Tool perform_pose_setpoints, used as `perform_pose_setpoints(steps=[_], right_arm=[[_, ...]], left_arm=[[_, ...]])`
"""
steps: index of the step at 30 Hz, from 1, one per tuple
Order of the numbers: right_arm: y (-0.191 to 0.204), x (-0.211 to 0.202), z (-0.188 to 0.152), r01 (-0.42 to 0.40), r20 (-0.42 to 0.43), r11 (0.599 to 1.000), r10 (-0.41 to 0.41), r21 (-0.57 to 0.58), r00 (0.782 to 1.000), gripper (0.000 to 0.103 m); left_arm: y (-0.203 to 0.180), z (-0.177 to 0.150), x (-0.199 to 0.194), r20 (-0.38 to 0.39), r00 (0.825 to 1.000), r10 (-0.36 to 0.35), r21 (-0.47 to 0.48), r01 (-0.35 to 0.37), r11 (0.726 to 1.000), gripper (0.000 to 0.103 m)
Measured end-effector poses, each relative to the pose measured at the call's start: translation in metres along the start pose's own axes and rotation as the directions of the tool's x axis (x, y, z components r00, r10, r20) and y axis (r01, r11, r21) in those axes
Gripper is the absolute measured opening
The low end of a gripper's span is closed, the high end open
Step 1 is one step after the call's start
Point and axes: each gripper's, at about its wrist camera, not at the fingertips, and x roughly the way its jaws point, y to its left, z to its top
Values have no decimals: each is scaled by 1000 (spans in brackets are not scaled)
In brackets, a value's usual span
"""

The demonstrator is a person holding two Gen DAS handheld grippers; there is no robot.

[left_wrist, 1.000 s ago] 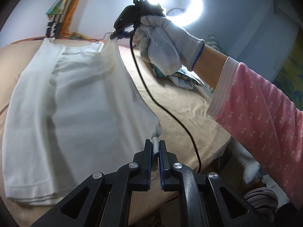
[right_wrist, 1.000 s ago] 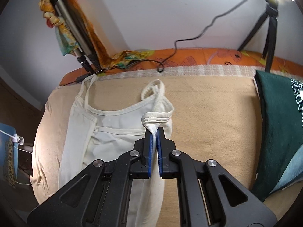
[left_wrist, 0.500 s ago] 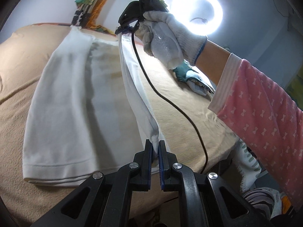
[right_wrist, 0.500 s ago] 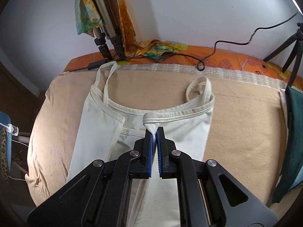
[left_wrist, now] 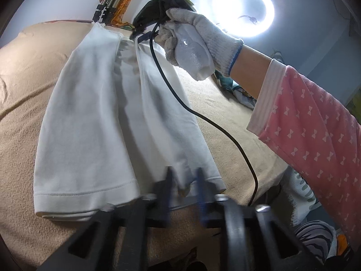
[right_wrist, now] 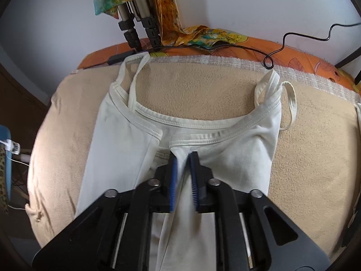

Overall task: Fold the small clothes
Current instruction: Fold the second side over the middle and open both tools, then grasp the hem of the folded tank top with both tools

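White camisole [right_wrist: 126,149] lies flat on tan blanket [right_wrist: 203,90], both side panels folded in twd the middle, straps pointing at the wall. Right gripper [right_wrist: 182,158] sits low over the top hem, jaws apart w/ a narrow gap, the inner folded edge of the right panel running betw the blue pads; fabric looks loose, not pinched. Left strap lies straight up the blanket, right strap [right_wrist: 291,103] curls in a loop off the top right corner.

In left wrist view, left gripper [left_wrist: 183,180] is at the bottom hem of the camisole [left_wrist: 90,124], jaws apart, motion-blurred; hem corner shows in the gap, can't tell if touching. Right gripper [left_wrist: 144,32] seen at far end of the garment, held by gloved right hand [left_wrist: 194,45], pink sleeve behind, black cable [left_wrist: 203,117] trailing across the fabric & off the bed edge.

Surface: tan blanket over orange-print mattress [right_wrist: 293,49], woven white border along the back. Tripod legs [right_wrist: 137,15] w/ colourful scarf [right_wrist: 171,11] at wall, black cord looped on the mattress. Ring light [left_wrist: 243,11] glaring overhead.
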Motion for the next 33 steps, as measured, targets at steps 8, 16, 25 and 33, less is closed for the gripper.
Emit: perform_pose_setpoints(steps=[8,16,25,33], right_arm=[[-14,-63,-15,-92,109,995,87,42,990,45],[-40,-139,-107,-96,148,992,83,84,985,45],[-41,-159,-257,-132,41,982,128,132,991,45],[-37,-156,-318,-220,19,956,220,196,975,44]], left_arm=[[-7,-5,-26,21,1000,0,34,-1,999,38],[10,-9,-77,65,996,69,53,-72,996,48],[65,-7,-96,39,989,146,-71,-143,987,52],[92,-7,-86,-23,998,56,-216,-60,975,49]])
